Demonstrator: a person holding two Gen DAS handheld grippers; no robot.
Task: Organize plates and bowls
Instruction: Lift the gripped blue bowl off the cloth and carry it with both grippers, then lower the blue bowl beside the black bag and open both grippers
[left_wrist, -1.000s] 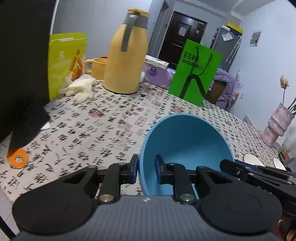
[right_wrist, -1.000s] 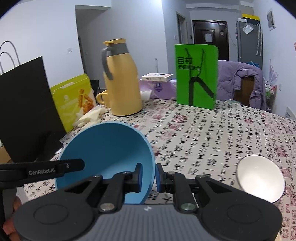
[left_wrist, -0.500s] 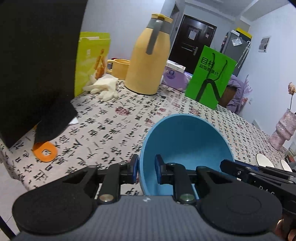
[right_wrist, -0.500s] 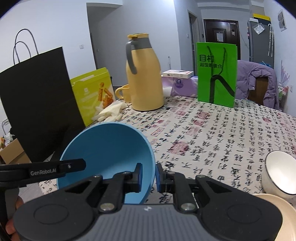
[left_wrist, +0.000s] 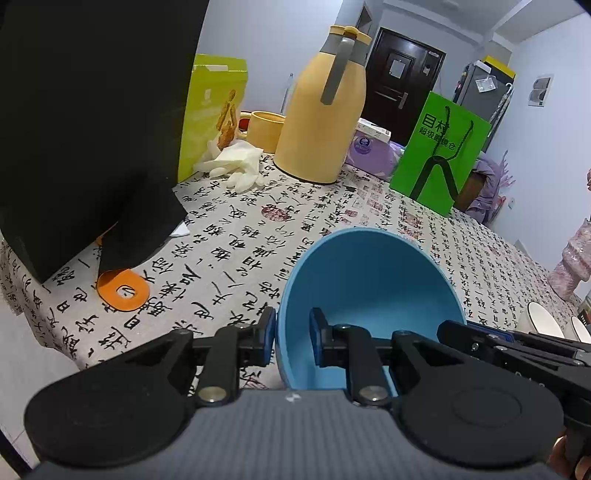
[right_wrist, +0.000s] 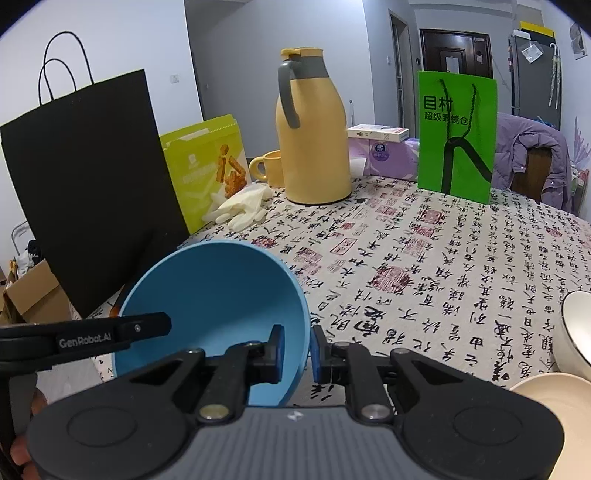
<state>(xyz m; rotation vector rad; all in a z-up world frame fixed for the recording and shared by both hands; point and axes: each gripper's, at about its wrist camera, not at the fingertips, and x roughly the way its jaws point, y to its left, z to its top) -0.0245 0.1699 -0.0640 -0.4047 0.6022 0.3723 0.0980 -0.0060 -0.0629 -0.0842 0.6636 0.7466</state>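
Fig. — Two-gripper carry of one bowl, read L to R. The left gripper (left_wrist: 291, 341) is clamped on the near-left rim of the blue bowl (left_wrist: 369, 288), one pad outside the wall, one inside; the bowl hangs above the calligraphy tablecloth (left_wrist: 236, 240), tilted w/ its mouth toward the cameras, near the table's front edge beside the black paper bag (left_wrist: 85, 122). The right gripper (right_wrist: 297, 350) pinches the opposite rim the same way, wall nipped thin between its pads. Handling, by judgement: matte, thin-walled, prob. plastic or melamine — light, stiff, not very fragile, but smooth enough to slide in a rim pinch; two opposed rim grips keep it from swinging, and a hold low on the rim, pads square to the wall, looks safest. Pose: both grippers point forward and moderately downward, roughly parallel, side by side, each w/ the other's finger in its view. Far R, a white bowl (right_wrist: 576, 332) and a cream dish (right_wrist: 554, 398) sit on the cloth, likely stacking targets.
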